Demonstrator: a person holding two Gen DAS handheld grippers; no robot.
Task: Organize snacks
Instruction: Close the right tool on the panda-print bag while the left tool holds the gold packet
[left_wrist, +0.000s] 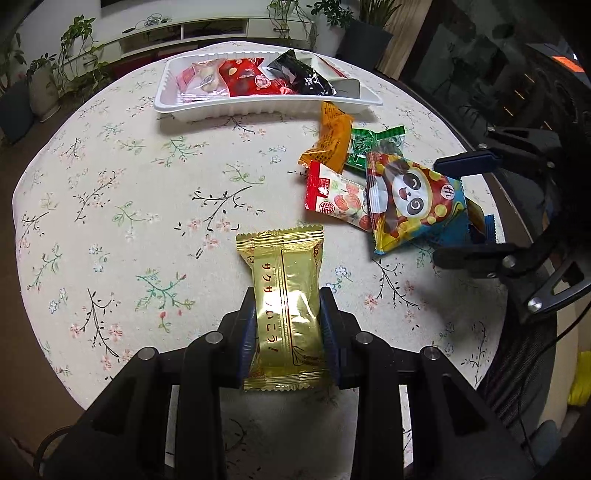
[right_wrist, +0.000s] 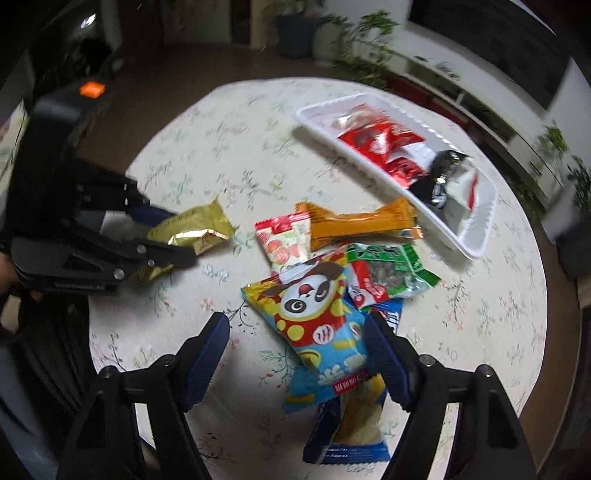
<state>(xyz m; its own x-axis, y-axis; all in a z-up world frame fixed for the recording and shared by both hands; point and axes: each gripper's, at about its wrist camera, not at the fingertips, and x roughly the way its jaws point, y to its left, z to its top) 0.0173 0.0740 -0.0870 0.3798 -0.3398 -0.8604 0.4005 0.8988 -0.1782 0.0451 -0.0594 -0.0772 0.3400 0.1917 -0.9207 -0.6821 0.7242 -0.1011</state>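
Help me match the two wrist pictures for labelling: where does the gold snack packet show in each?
Left wrist: gold snack packet low centre, clamped in the left claw.
Right wrist: it sits mid-left, in that same claw.
Shared landmark: white tray beyond the loose snacks.

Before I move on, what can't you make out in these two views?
- Blue packet: mostly under the panda packet, right wrist view.
- Black packet in the white tray: print blurred, right view.
- Gold packet: sides hidden by the left gripper.
- Green packet: partly covered, left view.
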